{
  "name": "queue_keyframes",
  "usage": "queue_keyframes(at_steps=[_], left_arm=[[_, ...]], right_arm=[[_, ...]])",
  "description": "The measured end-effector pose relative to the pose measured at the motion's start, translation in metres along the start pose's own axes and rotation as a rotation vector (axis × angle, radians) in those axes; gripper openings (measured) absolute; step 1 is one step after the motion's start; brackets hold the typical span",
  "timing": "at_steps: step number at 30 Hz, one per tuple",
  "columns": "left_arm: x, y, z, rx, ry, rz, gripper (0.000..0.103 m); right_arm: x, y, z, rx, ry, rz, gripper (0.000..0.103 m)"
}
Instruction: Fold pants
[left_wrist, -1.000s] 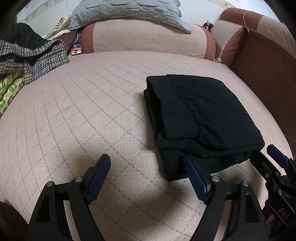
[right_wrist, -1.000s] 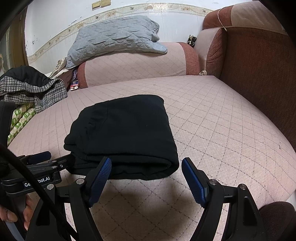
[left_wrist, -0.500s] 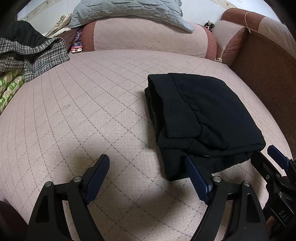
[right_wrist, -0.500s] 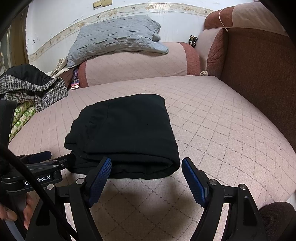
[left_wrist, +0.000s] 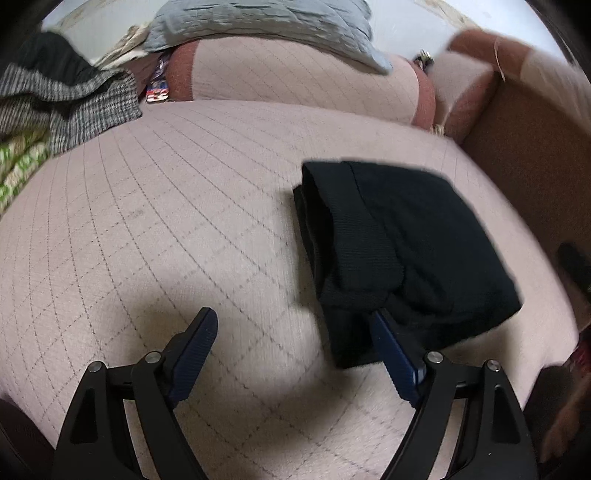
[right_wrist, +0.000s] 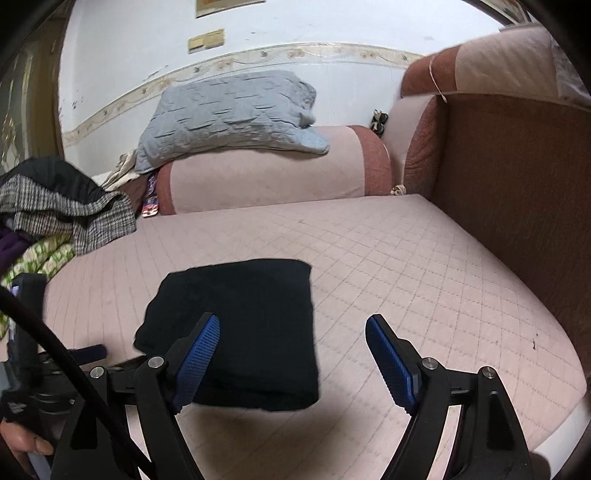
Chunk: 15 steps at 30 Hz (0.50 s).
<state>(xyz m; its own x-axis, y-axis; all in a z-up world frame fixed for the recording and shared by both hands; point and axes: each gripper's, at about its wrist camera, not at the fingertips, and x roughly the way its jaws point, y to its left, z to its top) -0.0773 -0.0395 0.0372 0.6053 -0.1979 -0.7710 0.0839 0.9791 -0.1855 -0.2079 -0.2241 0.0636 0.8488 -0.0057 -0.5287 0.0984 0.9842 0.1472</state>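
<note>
Pants show a ribbed waistband only from the left wrist, both claws, left claw and opening right claw, empty.

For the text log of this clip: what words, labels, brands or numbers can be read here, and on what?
None can be read.
Red, white and blue packet beside the bolster: print too blurred.
Left gripper's body, at the edge of the right wrist view: a pale mark, illegible.
Wall plate: no lettering made out.
Folded black pants: no label showing.
</note>
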Motion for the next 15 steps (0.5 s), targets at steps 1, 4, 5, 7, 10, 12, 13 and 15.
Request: queue_keyframes(at_steps=[1, 4, 5, 7, 10, 12, 13, 15], left_arm=[[-0.001, 0.004, 0.005, -0.025, -0.004, -0.024, 0.084], [0.002, 0.013, 0.021, -0.07, 0.011, -0.072, 0.084], [0.005, 0.016, 0.025, -0.083, 0.024, -0.093, 0.084], [0.017, 0.019, 0.033, -0.109, 0.062, -0.142, 0.084], [0.037, 0.015, 0.043, -0.107, 0.118, -0.202, 0.084], [0.054, 0.008, 0.048, -0.105, 0.162, -0.266, 0.084], [0.061, 0.005, 0.05, -0.109, 0.182, -0.29, 0.084], [0.077, -0.001, 0.055, -0.113, 0.208, -0.337, 0.087]], right_arm=[[0.007, -0.008, 0.005, 0.02, 0.024, 0.017, 0.086], [0.033, -0.029, 0.014, 0.094, 0.112, 0.076, 0.086], [0.045, -0.037, 0.016, 0.121, 0.149, 0.098, 0.086], [0.07, -0.05, 0.019, 0.173, 0.215, 0.167, 0.086], [0.11, -0.065, 0.019, 0.239, 0.299, 0.243, 0.086], [0.135, -0.073, 0.016, 0.308, 0.347, 0.314, 0.086], [0.149, -0.078, 0.014, 0.362, 0.372, 0.361, 0.086], [0.167, -0.082, 0.011, 0.431, 0.398, 0.427, 0.086]])
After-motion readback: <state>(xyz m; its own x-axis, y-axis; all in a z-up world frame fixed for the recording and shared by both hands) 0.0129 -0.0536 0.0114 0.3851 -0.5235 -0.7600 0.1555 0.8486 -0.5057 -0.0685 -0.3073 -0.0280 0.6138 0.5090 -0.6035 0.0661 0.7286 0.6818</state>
